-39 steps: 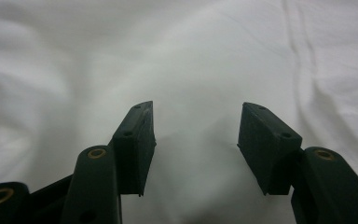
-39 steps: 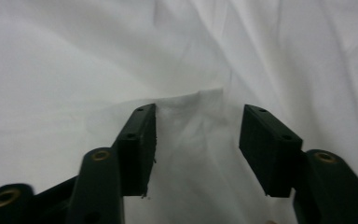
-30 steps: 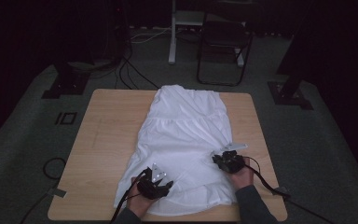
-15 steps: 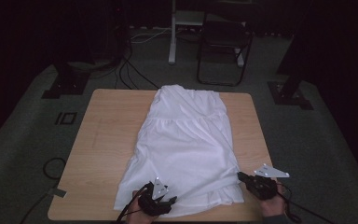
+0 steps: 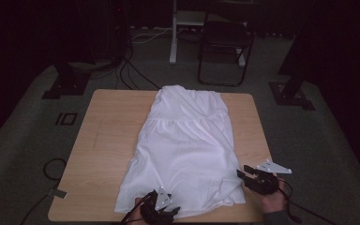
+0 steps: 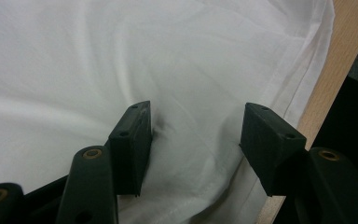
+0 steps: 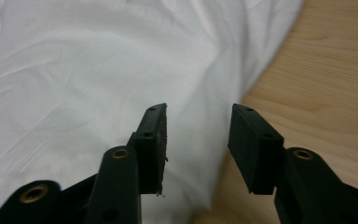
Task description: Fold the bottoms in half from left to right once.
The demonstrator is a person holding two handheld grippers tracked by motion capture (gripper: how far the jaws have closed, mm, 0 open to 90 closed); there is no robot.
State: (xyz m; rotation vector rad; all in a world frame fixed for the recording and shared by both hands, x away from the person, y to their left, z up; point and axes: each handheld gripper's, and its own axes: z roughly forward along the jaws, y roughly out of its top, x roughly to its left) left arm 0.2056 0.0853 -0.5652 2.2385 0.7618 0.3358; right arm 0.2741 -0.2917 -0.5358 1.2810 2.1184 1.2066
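Down at the near edge of the tabletop [image 5: 103, 140], the left gripper [image 5: 166, 213] sits over the dress [image 5: 187, 140] hem with its jaws spread, nothing pinched, cloth just lying under them. Near the near right corner, the right gripper [image 5: 244, 172] has just been opening its jaws and has nothing between them; it's right beside the dress's right edge. Dress itself lies flat, running from near edge up to the far edge, roughly centered.

Left tongs [image 5: 168, 213] (w/ hand) cut off by bottom edge.
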